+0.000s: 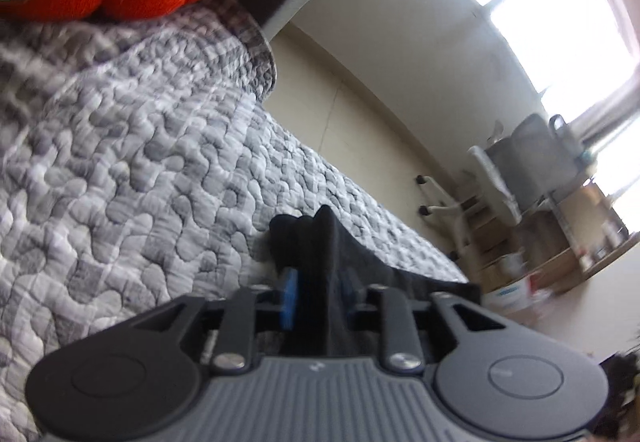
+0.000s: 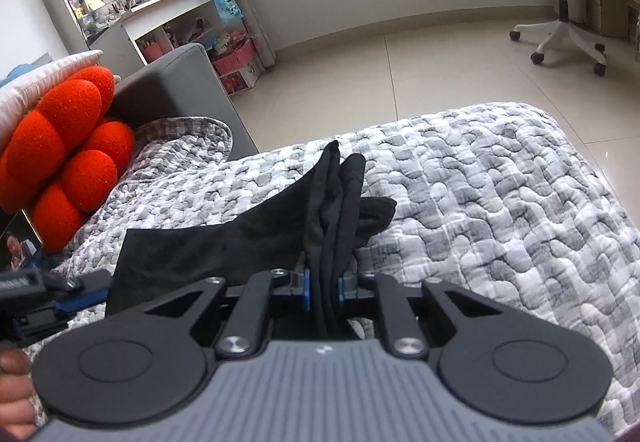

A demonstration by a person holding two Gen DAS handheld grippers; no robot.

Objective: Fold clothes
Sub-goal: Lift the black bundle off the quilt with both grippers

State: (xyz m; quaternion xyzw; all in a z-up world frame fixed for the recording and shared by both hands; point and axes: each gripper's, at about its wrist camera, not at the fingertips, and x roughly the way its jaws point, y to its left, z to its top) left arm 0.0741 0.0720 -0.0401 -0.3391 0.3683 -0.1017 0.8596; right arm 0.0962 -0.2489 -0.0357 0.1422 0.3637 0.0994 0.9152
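We see the left gripper and the right gripper each pinching a bunched edge of the black garment, which stretches between them just above the grey quilted bedspread, with the orange cushion lying well to the left.

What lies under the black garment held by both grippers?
The grey quilted bedcover lies under the black garment, which the right gripper and left gripper pinch. Whatever is beneath the draped cloth is hidden.
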